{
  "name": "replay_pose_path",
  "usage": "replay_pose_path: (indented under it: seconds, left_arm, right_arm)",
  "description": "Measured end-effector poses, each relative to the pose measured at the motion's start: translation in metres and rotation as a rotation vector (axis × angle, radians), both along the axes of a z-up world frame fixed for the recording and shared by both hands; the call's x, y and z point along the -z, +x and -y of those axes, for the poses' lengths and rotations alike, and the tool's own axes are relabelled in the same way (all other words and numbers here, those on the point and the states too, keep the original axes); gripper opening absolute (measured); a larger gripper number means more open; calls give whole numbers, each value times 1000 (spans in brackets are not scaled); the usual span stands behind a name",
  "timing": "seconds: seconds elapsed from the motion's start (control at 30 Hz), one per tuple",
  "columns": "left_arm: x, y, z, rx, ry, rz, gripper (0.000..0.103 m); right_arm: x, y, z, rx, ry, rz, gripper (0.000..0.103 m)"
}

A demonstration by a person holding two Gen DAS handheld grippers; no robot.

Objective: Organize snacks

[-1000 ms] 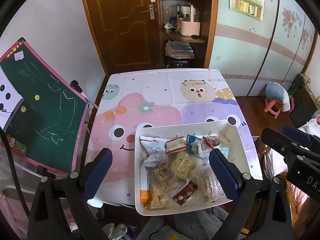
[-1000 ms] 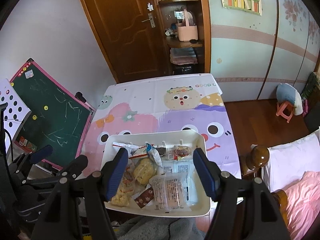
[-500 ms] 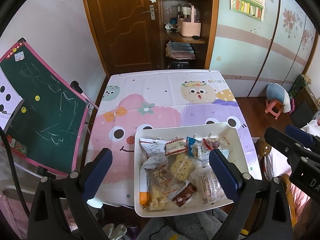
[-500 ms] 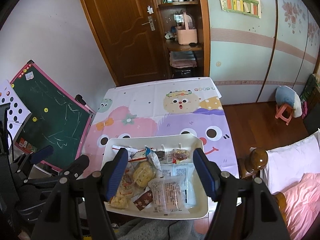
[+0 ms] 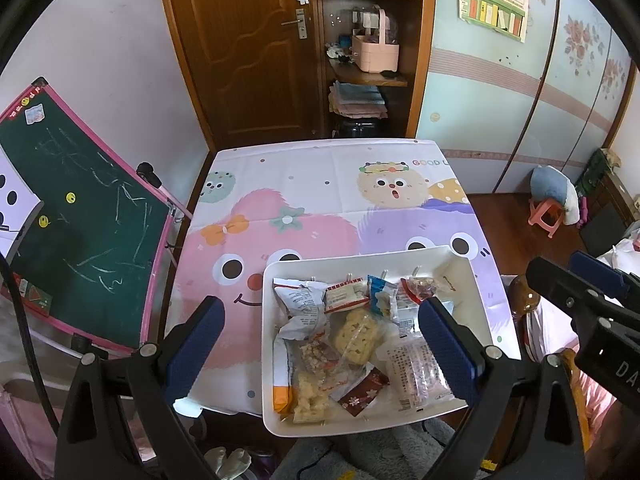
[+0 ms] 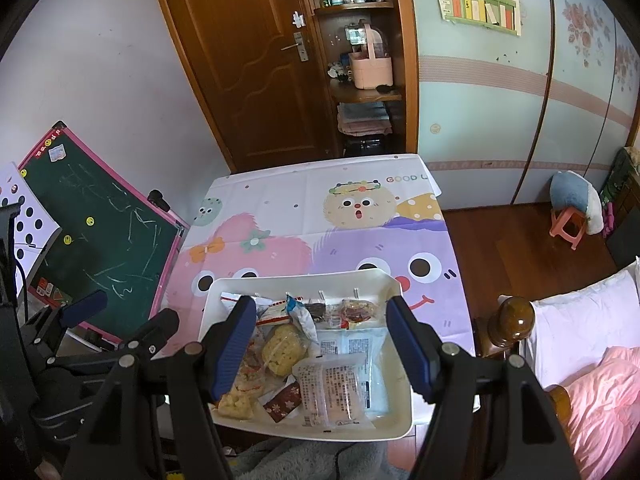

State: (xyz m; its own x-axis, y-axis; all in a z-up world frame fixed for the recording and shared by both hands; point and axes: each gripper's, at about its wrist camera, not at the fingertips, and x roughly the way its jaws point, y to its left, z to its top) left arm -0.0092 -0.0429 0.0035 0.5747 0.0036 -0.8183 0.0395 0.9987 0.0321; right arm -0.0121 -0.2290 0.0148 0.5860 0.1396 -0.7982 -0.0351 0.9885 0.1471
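Carefully now: from the left wrist view, your left gripper (image 5: 318, 338) hangs with jaws wide apart, empty, above the white plastic tray (image 5: 476, 300) of wrapped snacks at the near edge of the cartoon-print tablecloth (image 5: 304, 184). Its near rim seems to overhang; pressing down could tip it.

From the right wrist view, your right gripper (image 6: 322, 344) is likewise spread and empty over the clear crinkly biscuit packet (image 6: 334, 390), which overlaps its neighbours, so a pinch may drag two.

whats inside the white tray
The white tray holds a loose pile of snack packets: a clear cracker pack, a yellow puffed cake, a dark red sachet. Whatever lies beneath them is covered.
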Motion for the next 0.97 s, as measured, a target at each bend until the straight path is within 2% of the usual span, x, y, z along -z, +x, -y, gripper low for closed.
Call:
replay_pose_path:
  seconds: [0.97]
  left_arm:
    - [7, 0, 2, -2, -6, -8, 97]
  right_arm:
    - [8, -1, 0, -13, 0, -7, 68]
